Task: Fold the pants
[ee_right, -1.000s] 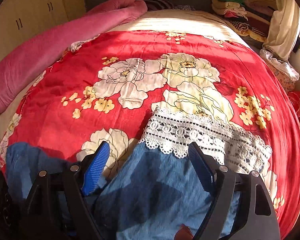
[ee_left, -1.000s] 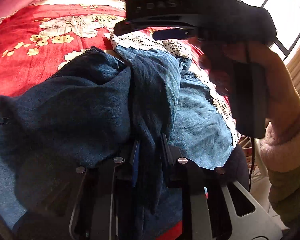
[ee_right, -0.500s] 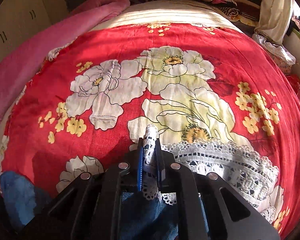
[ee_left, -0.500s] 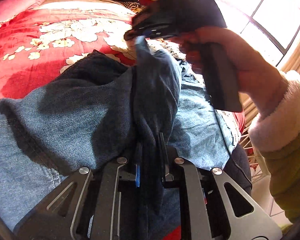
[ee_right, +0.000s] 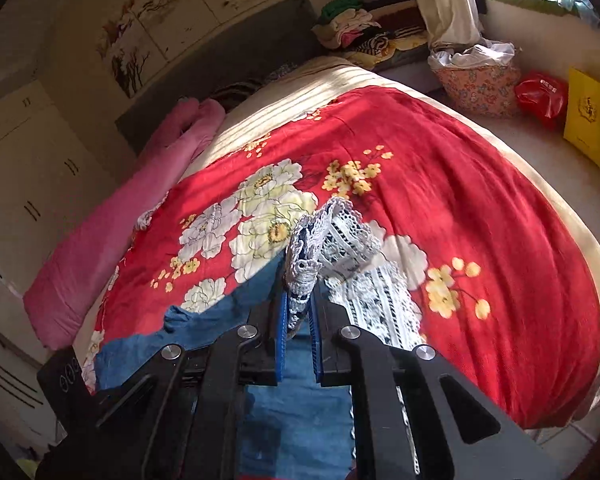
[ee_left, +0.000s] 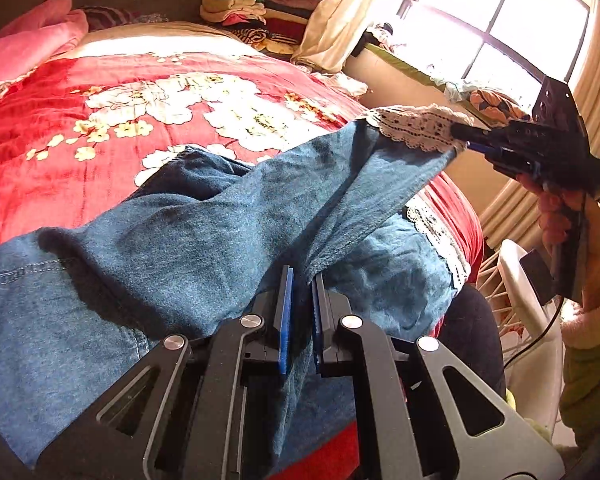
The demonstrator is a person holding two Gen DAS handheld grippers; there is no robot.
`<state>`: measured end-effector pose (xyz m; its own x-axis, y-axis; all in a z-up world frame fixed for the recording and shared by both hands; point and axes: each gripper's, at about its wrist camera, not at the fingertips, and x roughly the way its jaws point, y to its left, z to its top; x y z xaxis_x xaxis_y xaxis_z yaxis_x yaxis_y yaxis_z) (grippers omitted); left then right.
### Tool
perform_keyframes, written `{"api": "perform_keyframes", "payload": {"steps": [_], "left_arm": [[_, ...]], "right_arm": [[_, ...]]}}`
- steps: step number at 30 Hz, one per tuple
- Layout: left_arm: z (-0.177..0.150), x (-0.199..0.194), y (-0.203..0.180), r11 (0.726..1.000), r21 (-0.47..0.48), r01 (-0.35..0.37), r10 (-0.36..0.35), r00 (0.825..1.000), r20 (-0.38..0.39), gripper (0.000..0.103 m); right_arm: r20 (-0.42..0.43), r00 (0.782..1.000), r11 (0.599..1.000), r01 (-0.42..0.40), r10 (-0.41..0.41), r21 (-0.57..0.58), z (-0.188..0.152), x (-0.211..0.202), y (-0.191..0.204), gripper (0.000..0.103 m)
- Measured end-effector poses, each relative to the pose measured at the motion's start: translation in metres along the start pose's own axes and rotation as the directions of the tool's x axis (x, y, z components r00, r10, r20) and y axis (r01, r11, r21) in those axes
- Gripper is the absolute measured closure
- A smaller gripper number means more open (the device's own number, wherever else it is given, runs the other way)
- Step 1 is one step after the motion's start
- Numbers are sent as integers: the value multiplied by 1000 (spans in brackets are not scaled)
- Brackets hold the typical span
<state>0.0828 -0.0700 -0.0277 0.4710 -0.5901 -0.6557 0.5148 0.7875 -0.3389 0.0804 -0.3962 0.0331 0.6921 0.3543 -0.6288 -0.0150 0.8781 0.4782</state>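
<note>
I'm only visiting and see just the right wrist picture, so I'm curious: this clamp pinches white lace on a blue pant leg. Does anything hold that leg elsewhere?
Observer: Yes. The left gripper is shut on the denim further down the same leg.
Visitor: Does the cloth between them lie flat?
Observer: No. It rises clear of the red bedspread, stretched up to the lace cuff in the right gripper.
Visitor: What carries that clamp?
Observer: A person's hand grips its handle, with a fluffy sleeve at the wrist.
</note>
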Motion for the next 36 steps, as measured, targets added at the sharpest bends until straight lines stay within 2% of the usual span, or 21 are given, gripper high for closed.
{"api": "perform_keyframes", "payload": {"steps": [5,10,16,20,25,32,35,36], "left_arm": [[-12,-3,-13,997,70,-28,28,1000,-10,100],[-22,-3,-22,993,103,-51,54,998,-31,100],[-26,-14,-36,983,167,-78,86,995,-41,100],[-29,-24,-37,972,203,-122,131,991,-34,100],[-44,-17,-36,971,216,-103,125,988,-92,100],[-57,-2,-43,967,241,-86,121,983,-137,100],[-56,-4,-49,958,265,-109,146,982,-124,99],[-55,-7,-52,953,278,-118,154,982,-109,98]], "right_arm": [[-61,998,997,21,-17,72,-52,-7,-33,94],[-88,996,993,25,-15,115,-80,-6,-51,94],[-93,996,993,-1,12,115,-87,-11,-54,94],[-136,991,995,7,7,99,-95,-5,-59,94],[-159,987,989,13,11,148,-106,0,-73,94],[-178,984,992,31,-9,124,-108,-2,-75,93],[-177,984,991,21,3,134,-105,-6,-76,87],[-173,985,990,20,4,138,-104,-8,-78,74]]}}
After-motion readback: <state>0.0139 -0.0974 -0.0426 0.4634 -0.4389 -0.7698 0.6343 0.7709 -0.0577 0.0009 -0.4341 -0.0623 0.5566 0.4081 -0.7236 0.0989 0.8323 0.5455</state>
